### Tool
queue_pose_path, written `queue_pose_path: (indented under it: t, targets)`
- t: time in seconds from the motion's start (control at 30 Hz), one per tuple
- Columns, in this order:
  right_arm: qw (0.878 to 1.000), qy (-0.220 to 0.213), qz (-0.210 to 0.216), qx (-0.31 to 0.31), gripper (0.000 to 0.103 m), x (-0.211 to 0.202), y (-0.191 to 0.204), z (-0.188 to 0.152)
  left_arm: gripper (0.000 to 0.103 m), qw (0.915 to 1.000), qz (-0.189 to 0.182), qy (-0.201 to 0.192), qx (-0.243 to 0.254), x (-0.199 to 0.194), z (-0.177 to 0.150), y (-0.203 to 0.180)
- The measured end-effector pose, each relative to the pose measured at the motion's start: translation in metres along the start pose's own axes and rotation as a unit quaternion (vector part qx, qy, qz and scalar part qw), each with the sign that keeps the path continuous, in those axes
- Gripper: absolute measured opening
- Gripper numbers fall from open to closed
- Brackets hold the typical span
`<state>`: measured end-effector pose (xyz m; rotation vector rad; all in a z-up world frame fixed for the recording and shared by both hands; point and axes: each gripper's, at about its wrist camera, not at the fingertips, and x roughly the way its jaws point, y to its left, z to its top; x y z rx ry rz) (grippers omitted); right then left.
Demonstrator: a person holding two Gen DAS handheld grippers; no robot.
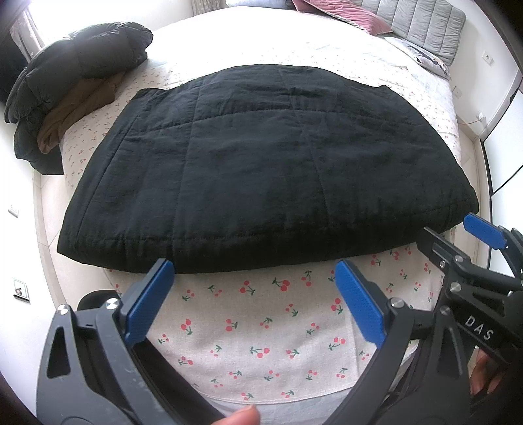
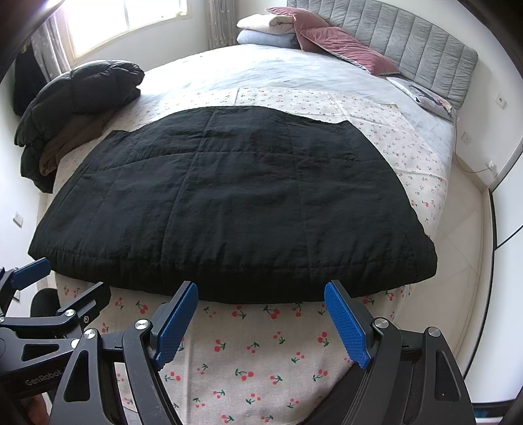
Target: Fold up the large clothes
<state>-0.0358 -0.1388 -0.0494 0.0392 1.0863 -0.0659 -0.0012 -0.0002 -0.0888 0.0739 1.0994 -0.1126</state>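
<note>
A: Position of black quilted garment (image 1: pixel 261 170)?
B: Flat on cherry-print bed (image 1: pixel 261 343).
A: Fingers?
B: Left gripper (image 1: pixel 253 300) and right gripper (image 2: pixel 261 323) spread, empty, near its hem.

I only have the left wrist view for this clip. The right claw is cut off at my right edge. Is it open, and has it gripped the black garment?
Observer: In the right wrist view the right claw is open and grips nothing; its tips are at the near edge of the black quilted garment.
Operator: The far half of the bed is washed out for me. What lies there?
Observer: A plain pale blue-grey sheet, beyond the cherry-print cloth.
Operator: Where does that glare come from?
Observer: A bright window, behind the puffy dark jacket.
</note>
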Motion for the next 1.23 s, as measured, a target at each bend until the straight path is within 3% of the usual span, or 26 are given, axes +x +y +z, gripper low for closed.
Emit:
queue_pose_path:
  t: [1.23]
  targets:
    - [1.0, 0.007, -0.001, -0.002, 0.081, 0.007, 0.002, -0.001, 0.099, 0.9998, -0.007, 0.011, 0.014, 0.012, -0.003, 0.005]
